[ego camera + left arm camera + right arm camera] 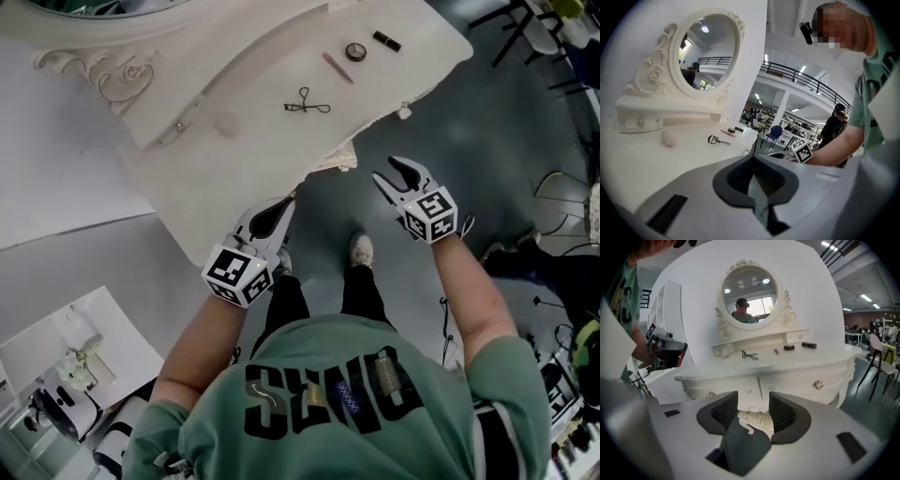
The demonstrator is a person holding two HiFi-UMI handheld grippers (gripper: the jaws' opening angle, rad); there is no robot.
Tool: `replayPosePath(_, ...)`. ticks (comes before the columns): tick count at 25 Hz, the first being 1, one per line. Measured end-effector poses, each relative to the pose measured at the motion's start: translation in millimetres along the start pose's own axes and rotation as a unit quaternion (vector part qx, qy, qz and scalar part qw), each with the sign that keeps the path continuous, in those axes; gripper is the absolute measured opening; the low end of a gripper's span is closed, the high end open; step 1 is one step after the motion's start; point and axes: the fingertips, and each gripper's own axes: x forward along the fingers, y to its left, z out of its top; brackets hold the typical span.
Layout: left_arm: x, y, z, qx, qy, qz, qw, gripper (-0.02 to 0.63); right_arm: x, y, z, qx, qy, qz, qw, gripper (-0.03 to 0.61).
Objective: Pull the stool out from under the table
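Note:
No stool shows in any view. I stand before a white carved dressing table [281,66]. The space beneath it is hidden in the head view. My left gripper [284,203] hovers at the table's front edge, left of my feet, and its jaws look shut with nothing in them [752,160]. My right gripper [389,171] hangs over the grey floor just right of the table's front corner. It is open, and its pads [783,411] stand apart and bare, with the table's carved apron [754,420] showing beyond the gap.
On the tabletop lie an eyelash curler [307,106], a round compact [355,52], a black tube [386,40] and a pink stick [337,67]. An oval mirror [705,51] rises at the back. Chairs [876,357] stand to the right, white shelving [66,366] to my left.

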Motion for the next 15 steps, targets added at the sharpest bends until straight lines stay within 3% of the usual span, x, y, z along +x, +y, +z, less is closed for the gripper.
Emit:
replayPosePath(8, 75, 24, -104, 0.004, 0.047, -0.036, 0.9982, 0.008, 89, -33, -142, 0.021, 0.054, -0.009, 0.998, 0.241)
replayPosePath(15, 122, 14, -193, 0.021, 0.053, -0.077, 0.9954, 0.008, 146, -46, -248, 0.008, 0.084, -0.006, 0.996, 0.296)
